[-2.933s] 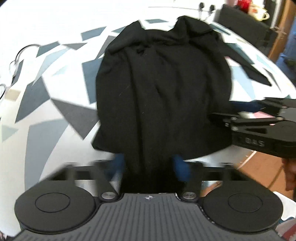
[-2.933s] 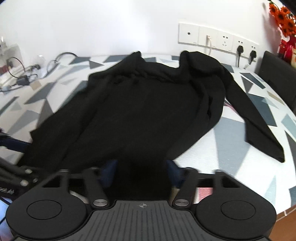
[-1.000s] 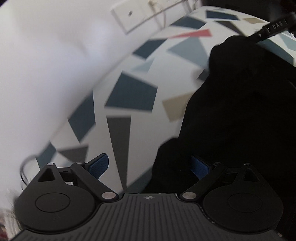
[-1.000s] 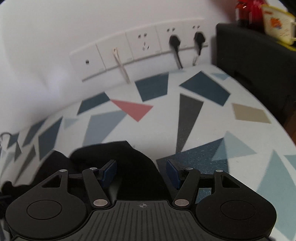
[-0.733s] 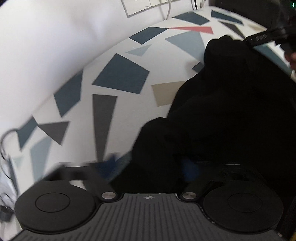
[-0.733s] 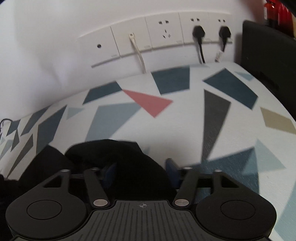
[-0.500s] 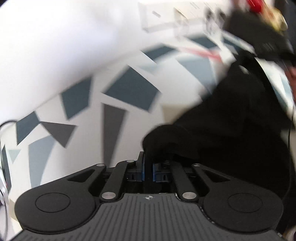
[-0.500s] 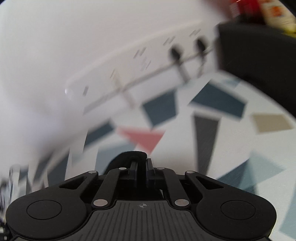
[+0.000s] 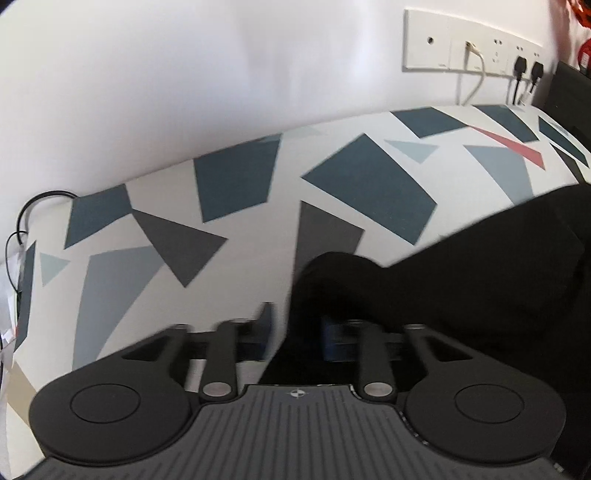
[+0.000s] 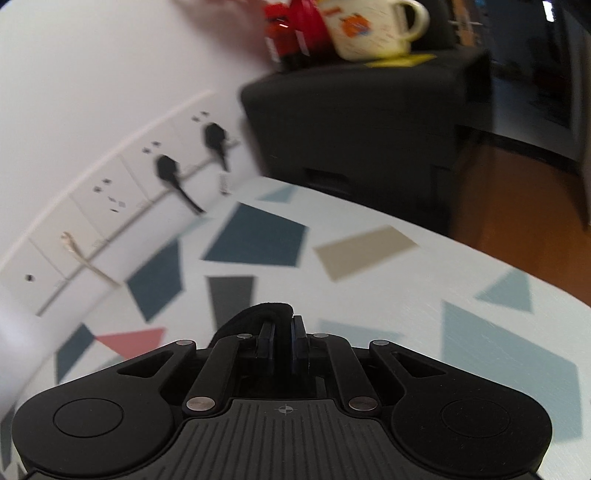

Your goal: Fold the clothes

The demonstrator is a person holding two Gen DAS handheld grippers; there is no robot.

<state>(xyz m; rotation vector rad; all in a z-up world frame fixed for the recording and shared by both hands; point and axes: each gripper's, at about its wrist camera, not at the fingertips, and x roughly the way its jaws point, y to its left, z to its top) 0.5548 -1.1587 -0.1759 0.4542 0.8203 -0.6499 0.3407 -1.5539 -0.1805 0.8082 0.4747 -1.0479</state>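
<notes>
- Gripping a fold of the black garment [image 10: 258, 314], the right gripper [image 10: 282, 332] has jaws that have just eased apart a little, yet the blue pads [image 10: 297, 334] look to be pressing the cloth between them.
- The left gripper [image 9: 295, 332] has jaws that have just been opening; they stand apart, with an edge of the garment [image 9: 461, 280] lying between them, and the left pad seems clear of the cloth, though motion blur makes this hard to judge.
- In the left view the garment spreads to the right over the worktop [image 9: 258, 229], its edge running up toward the far right corner.
- In the right view only a small hump of cloth shows above the jaws; the rest is hidden behind the gripper body.
- The worktop is white with scattered blue, grey, tan and red shapes.
- A row of wall sockets [image 9: 472, 44] sits behind the worktop, with two black plugs [image 10: 188, 155] and a pale cable plugged in.
- A black cabinet [image 10: 362, 122] stands just beside the worktop's far end, carrying a cream mug [image 10: 369, 26] and a red item [image 10: 295, 29].
- Thin black cables [image 9: 22, 221] lie at the worktop's left edge.
</notes>
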